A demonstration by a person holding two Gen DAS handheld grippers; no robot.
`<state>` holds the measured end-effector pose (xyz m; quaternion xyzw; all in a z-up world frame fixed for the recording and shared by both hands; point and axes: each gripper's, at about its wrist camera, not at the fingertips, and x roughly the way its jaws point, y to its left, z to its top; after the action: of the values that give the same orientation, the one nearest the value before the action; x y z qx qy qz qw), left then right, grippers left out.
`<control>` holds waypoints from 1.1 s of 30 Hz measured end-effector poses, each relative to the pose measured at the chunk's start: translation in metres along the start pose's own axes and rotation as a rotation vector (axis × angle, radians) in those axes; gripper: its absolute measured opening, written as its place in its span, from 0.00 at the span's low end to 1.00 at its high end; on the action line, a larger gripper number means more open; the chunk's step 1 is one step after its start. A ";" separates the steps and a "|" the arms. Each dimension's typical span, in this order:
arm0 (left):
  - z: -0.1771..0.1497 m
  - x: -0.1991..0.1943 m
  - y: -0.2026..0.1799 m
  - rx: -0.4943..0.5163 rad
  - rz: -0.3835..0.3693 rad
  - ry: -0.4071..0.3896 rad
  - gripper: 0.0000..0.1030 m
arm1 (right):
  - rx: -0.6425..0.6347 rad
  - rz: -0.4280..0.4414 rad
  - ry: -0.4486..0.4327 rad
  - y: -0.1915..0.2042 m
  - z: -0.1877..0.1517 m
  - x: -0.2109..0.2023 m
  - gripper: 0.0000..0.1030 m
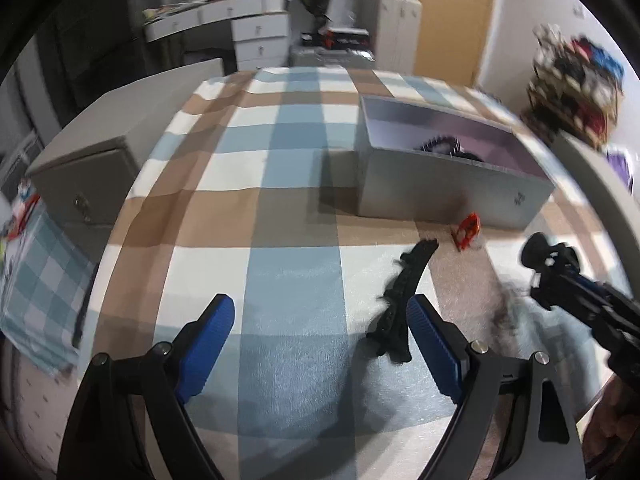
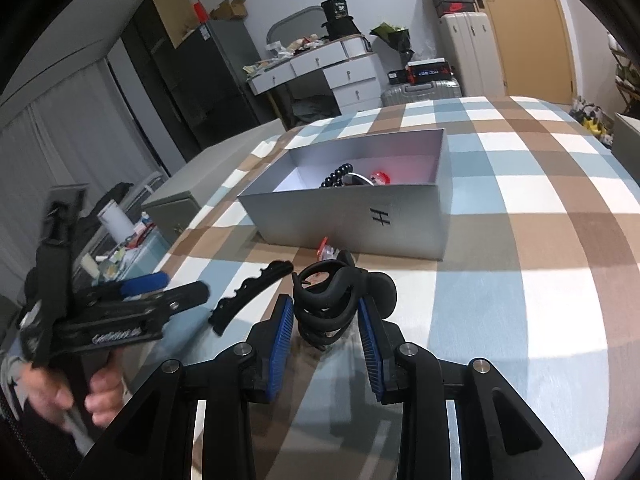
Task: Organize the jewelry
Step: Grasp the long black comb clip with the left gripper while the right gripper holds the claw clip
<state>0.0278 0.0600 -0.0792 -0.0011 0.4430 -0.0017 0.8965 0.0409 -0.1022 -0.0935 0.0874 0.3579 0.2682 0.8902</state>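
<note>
My right gripper (image 2: 325, 312) is shut on a black claw hair clip (image 2: 330, 300), held a little above the checked cloth. A silver open box (image 2: 320, 216) stands just beyond it, with black beads (image 2: 340, 172) and a red piece (image 2: 380, 178) inside. A long wavy black clip (image 2: 252, 292) lies on the cloth to the left, and a small red item (image 2: 324, 250) sits by the box wall. My left gripper (image 1: 320, 320) is open and holds nothing; the long black clip (image 1: 400, 300) lies just inside its right finger. The claw clip (image 1: 536, 252) shows at the right gripper's tip.
The checked cloth (image 1: 280, 220) covers a bed-like surface with room left of the box (image 1: 420, 192). A grey cabinet (image 1: 92, 184) stands off the left edge. A hand (image 2: 100, 396) holds the left gripper (image 2: 140, 304). Drawers and suitcases stand at the back.
</note>
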 end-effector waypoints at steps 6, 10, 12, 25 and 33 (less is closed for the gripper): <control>0.003 0.006 -0.005 0.080 -0.097 0.048 0.83 | 0.019 0.023 -0.028 -0.006 -0.014 -0.020 0.31; 0.005 0.014 -0.011 0.128 -0.139 0.073 0.83 | 0.019 0.024 -0.030 -0.009 -0.018 -0.024 0.31; 0.006 0.016 -0.015 0.160 -0.157 0.076 0.83 | 0.032 0.037 -0.031 -0.012 -0.019 -0.024 0.31; 0.004 0.018 -0.020 0.298 -0.217 0.115 0.13 | 0.039 0.082 -0.059 -0.016 -0.015 -0.026 0.31; 0.002 0.014 0.008 0.188 -0.299 0.153 0.12 | 0.047 0.100 -0.052 -0.019 -0.013 -0.022 0.31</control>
<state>0.0379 0.0676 -0.0888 0.0170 0.5027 -0.1763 0.8461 0.0264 -0.1307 -0.0965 0.1327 0.3360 0.3015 0.8824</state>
